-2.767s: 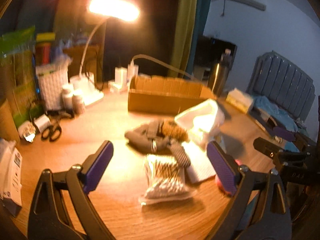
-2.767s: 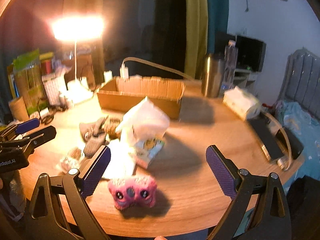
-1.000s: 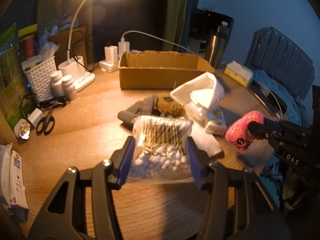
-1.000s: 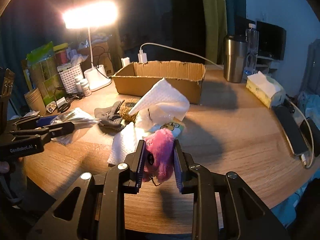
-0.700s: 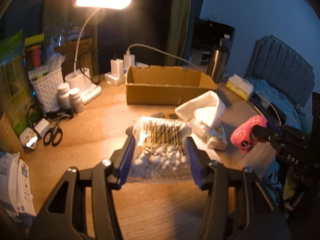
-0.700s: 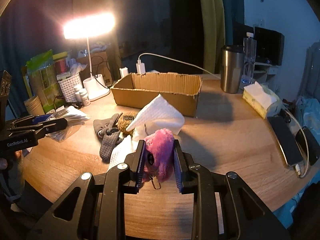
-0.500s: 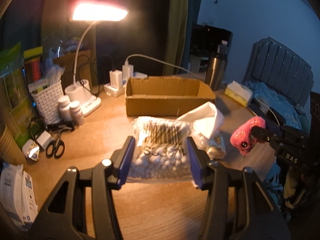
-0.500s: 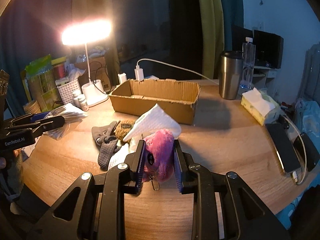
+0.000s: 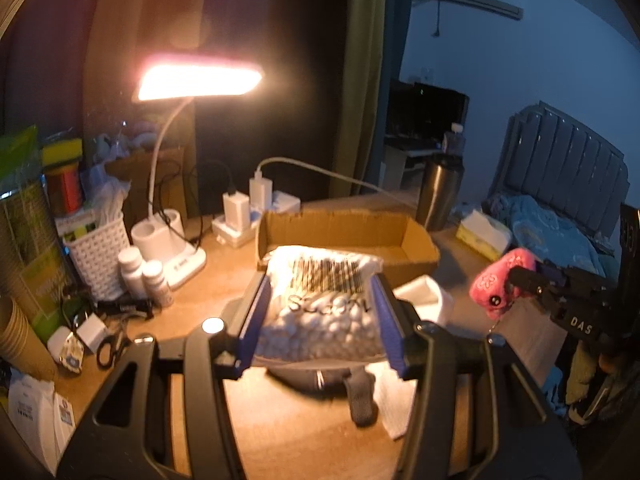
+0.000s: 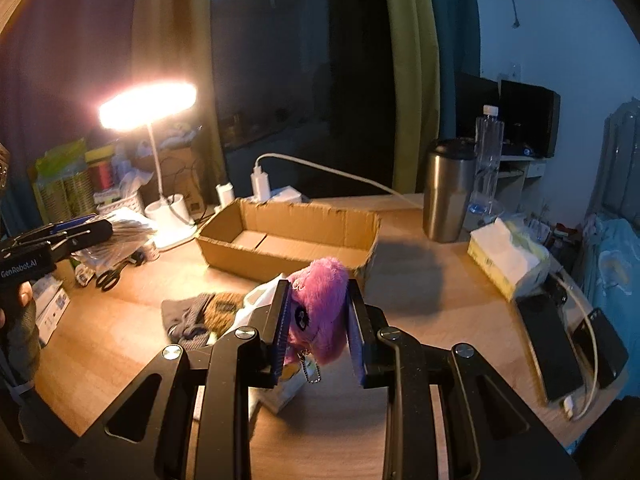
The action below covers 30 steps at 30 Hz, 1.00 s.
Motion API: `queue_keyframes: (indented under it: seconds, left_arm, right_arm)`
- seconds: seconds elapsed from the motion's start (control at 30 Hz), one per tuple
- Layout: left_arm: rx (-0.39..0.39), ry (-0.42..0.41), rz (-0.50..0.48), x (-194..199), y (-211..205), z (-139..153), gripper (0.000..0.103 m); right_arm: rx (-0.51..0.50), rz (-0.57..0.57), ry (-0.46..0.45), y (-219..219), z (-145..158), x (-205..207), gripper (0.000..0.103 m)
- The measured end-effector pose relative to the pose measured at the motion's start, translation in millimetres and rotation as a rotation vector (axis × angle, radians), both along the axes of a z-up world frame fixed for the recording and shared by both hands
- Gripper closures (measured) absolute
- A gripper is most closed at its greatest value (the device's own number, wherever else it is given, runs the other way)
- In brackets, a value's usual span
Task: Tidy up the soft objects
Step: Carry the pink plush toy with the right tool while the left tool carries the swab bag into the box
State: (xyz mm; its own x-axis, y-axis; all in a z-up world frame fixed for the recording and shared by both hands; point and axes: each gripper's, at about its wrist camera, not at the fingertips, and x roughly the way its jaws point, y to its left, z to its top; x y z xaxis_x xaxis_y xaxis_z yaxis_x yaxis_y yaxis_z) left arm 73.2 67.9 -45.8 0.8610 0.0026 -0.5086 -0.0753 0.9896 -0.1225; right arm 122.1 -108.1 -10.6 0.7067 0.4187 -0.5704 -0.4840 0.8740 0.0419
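Where visible, hand-held gripper (image 10: 60, 236) reads "GenRobot.AI".

The box (image 10: 288, 240) stands open-topped and empty; lamp (image 10: 148, 106) on its left, tumbler (image 10: 448, 192) on its right.

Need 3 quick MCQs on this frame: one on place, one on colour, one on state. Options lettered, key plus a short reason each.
1. The cardboard box sits:
A. beyond the soft pile
B. on the bed
C. under the lamp base

2. The plush toy in the right claw is:
A. green
B. pink
C. white

3. The left claw is:
A. wide open, nothing between its pads
B. shut on the cotton swab bag
C. out of view

Key: 1 A, the box lies behind the gloves and tissue; 2 B, pink fur shows between the pads; 3 B, both pads press the bag's sides.
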Motion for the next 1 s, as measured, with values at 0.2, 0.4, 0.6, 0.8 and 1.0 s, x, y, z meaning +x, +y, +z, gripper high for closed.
queue_keyframes:
  seconds: [0.2, 0.4, 0.6, 0.8, 1.0]
  left_arm:
    - [-0.004, -0.027, 0.004, 21, 6, 9, 0.051]
    - [-0.001, -0.034, 0.006, 46, 11, 10, 0.051]
    - [0.007, -0.067, 0.006, 72, 19, 12, 0.053]
    - [-0.030, -0.004, 0.025, 89, 36, -7, 0.052]
    - [-0.045, 0.164, 0.076, 72, 55, -57, 0.050]
  right_arm:
    - [0.008, -0.012, -0.023, -2, 8, 21, 0.075]
    - [0.017, -0.011, -0.036, 4, 13, 46, 0.075]
    - [0.028, -0.009, -0.038, 12, 12, 74, 0.075]
    - [0.036, 0.002, -0.039, 20, 11, 89, 0.075]
    - [0.033, 0.007, -0.003, 23, -3, 90, 0.075]
